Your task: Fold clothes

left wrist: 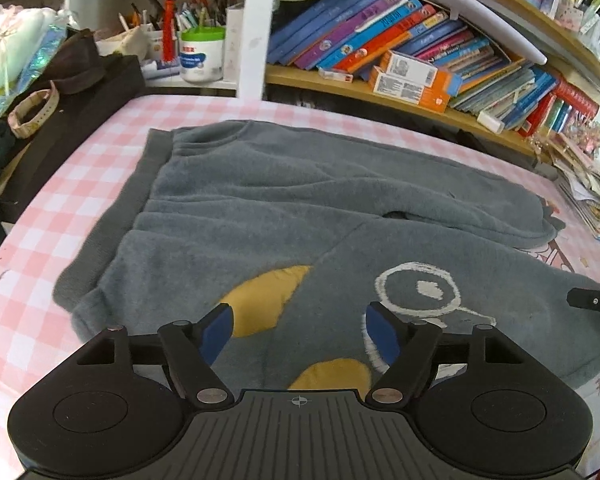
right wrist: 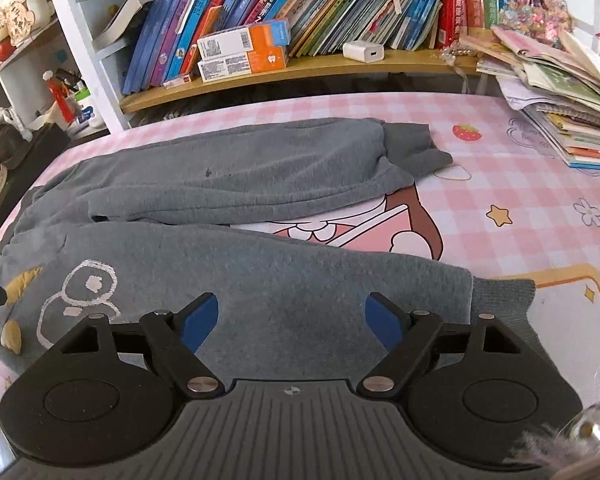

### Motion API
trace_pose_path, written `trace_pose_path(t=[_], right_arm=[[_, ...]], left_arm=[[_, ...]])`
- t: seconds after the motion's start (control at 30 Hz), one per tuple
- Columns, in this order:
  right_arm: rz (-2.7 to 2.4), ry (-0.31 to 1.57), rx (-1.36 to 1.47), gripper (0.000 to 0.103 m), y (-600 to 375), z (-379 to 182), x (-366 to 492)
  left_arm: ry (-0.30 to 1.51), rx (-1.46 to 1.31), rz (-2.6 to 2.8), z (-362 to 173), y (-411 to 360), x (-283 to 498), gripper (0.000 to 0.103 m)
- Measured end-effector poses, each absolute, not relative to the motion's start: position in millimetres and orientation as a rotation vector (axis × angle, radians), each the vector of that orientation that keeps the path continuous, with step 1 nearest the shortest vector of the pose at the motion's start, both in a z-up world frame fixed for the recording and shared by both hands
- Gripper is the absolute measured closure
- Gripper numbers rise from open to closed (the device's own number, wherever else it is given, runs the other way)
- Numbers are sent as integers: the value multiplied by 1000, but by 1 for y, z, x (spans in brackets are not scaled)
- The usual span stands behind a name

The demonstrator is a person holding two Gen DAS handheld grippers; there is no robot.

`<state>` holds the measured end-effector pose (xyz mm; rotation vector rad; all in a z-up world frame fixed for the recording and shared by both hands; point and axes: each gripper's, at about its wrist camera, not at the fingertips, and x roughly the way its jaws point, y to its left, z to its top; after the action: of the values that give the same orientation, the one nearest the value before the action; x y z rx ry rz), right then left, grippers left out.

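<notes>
Both grippers, left [left wrist: 300, 330] and right [right wrist: 292, 322], hover with jaws released, hiding the grey trousers' [right wrist: 260, 280] near edge.

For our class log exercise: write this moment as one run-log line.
stage: before first fold | grey trousers: flat, legs apart | left gripper: open, above waist end | right gripper: open, above near leg

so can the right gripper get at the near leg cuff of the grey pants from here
Probably yes. The right gripper is open above the near pant leg, and the ribbed cuff lies flat just to its right on the pink tablecloth, with nothing covering it.
</notes>
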<state>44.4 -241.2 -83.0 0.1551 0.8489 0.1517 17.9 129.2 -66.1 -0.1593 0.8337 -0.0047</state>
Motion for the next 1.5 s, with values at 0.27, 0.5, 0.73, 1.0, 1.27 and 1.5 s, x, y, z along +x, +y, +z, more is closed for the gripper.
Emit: trace_pose_path(t=[0.27,0.5,0.73,1.0,1.27,1.5], right_arm=[[202,775,82,21,-261,-68,82],[253,685,-15,19,-280,-33,137],[293,664,-106,16,-286,-22,184],[355,730,-173,16,-280,-43,216],[377,795,-200,16,-273,-68,261],[404,851,-221,16,-273,-87,286]], left_arm=[[788,-83,-40,-42,119,48,25],[740,14,-49,-15,132,87,22],[719,65,-60,-5,149,125,19],[765,80,-78,-23,161,160,19],[807,233,-98,-49,162,204,19],[826,275,-176,-67,166,243,16]])
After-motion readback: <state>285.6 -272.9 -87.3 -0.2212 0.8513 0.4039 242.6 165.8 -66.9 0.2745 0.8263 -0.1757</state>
